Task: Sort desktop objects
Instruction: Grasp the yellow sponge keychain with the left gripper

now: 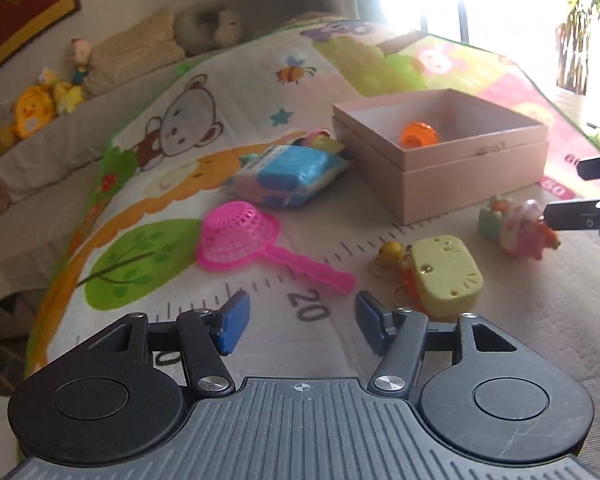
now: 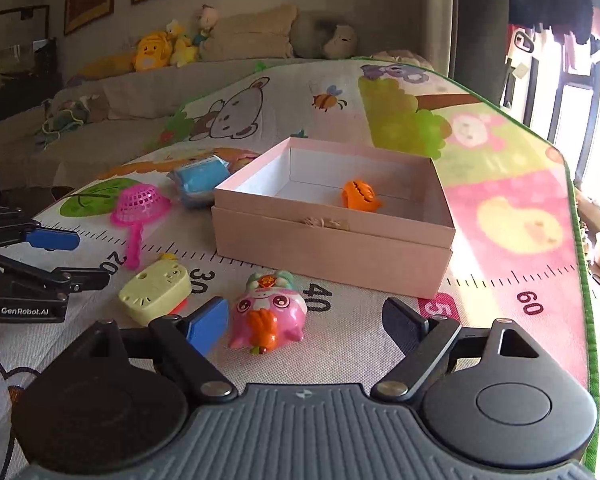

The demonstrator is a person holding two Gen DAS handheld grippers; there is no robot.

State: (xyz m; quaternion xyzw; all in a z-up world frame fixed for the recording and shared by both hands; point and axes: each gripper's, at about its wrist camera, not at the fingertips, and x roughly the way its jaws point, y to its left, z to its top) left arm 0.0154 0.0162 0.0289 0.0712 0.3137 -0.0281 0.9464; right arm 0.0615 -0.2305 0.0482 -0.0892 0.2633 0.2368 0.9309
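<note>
An open pink box (image 2: pixel 332 236) (image 1: pixel 460 176) stands on the play mat and holds an orange toy (image 2: pixel 360 196) (image 1: pixel 418 134). My right gripper (image 2: pixel 306 320) is open, and a pink pig toy (image 2: pixel 266 316) (image 1: pixel 518 226) lies on the mat between its fingers, close to the left one. My left gripper (image 1: pixel 302 320) is open and empty above the mat, near a pale yellow toy with a keyring (image 1: pixel 446 276) (image 2: pixel 156 290) and a pink strainer (image 1: pixel 240 240) (image 2: pixel 140 206). A blue wipes pack (image 1: pixel 288 176) (image 2: pixel 200 180) lies left of the box.
The cartoon play mat (image 2: pixel 500 216) covers the table, with a ruler print along the front. A sofa with plush toys (image 2: pixel 160 50) runs behind. The mat's green edge (image 2: pixel 580 240) is at the right, by a bright window.
</note>
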